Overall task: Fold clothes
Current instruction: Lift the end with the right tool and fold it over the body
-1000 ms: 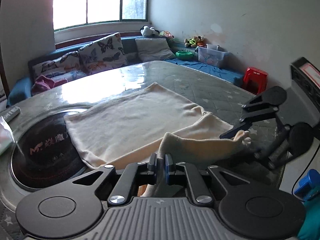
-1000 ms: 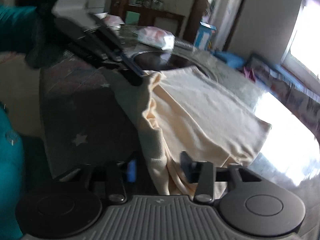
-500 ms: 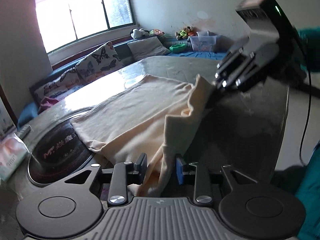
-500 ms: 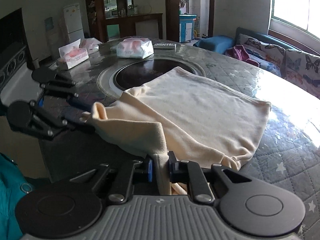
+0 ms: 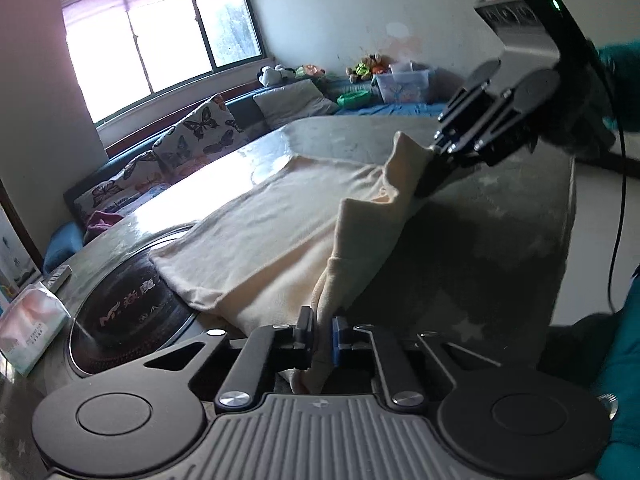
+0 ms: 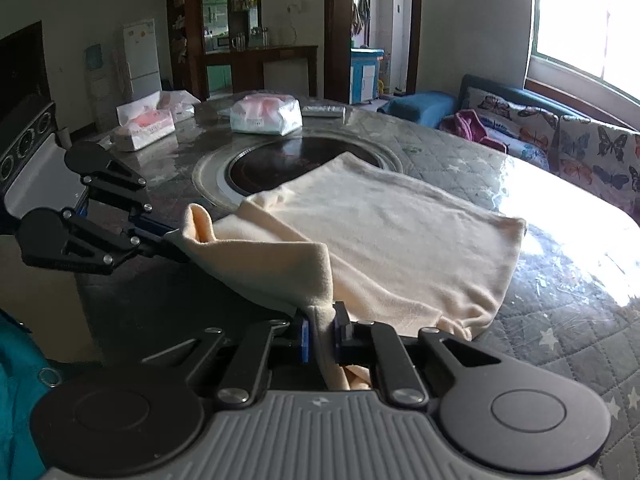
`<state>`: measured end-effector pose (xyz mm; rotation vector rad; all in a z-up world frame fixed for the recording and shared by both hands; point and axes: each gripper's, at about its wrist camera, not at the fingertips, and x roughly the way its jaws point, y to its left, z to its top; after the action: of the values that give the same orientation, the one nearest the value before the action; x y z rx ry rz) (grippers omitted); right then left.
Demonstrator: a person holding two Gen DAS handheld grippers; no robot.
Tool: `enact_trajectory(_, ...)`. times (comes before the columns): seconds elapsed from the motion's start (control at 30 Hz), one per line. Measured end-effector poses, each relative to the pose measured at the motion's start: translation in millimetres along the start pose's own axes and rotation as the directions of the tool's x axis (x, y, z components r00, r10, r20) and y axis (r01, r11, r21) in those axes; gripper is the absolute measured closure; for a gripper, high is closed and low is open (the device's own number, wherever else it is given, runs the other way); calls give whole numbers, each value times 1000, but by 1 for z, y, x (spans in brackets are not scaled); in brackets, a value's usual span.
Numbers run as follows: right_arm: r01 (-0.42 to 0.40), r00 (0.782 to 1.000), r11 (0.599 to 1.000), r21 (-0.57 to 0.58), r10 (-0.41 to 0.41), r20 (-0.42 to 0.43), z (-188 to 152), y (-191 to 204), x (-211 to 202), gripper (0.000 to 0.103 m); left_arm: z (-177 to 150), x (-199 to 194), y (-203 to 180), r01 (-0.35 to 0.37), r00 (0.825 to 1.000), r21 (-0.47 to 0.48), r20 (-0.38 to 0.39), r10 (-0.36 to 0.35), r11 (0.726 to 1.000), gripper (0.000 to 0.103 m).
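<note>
A cream garment [image 5: 288, 236] [image 6: 400, 232] lies spread on the quilted round table [image 5: 500, 248] [image 6: 568, 304], its near edge lifted off the surface. My left gripper [image 5: 323, 334] is shut on one corner of that edge. My right gripper [image 6: 321, 334] is shut on the other corner. The raised edge hangs between the two. Each gripper shows in the other's view: the right gripper [image 5: 430, 172] at upper right, the left gripper [image 6: 168, 240] at left, both pinching cloth.
A dark glass hotplate [image 5: 132, 320] [image 6: 292, 160] is set into the table centre, partly under the garment. Tissue packs [image 6: 266, 114] [image 5: 30, 328] lie on the far side. A bench with butterfly cushions [image 5: 188, 136] runs under the window. A teal sleeve [image 5: 624, 352] is at the right.
Both grippers have risen with the garment's near edge, pulling it taut between them. The right gripper, open a second ago, closed on its corner.
</note>
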<state>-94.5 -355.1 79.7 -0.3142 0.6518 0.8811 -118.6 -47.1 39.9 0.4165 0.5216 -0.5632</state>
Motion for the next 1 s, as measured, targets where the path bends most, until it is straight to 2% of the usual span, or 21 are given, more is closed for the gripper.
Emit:
enact_trajectory(0.3, -42, 999, 998, -46, 41, -12, -7, 31, -59, 93, 8, -56, -13, 106, 994, -77, 37, -104, 991, 93)
enact_trajectory(0.47, -39, 999, 999, -38, 38, -18, 0, 37, -73, 94, 16, -57, -5, 99, 994, -117, 54, -93, 988, 93)
enact_trajectory(0.57, -22, 1000, 999, -31, 22, -6, 13, 26, -67, 94, 28, -44, 14, 78, 995, -147, 71, -68, 986, 93)
enact_trajectory(0.77, 4, 1000, 999, -32, -4, -1, 54, -13, -38, 94, 42, 13, 48, 39, 999, -189, 9, -38, 981, 93)
enact_trajectory(1.0, 37, 997, 999, -25, -38, -71, 83, -62, 28, 95, 56, 81, 87, -8, 998, -235, -69, -8, 972, 93)
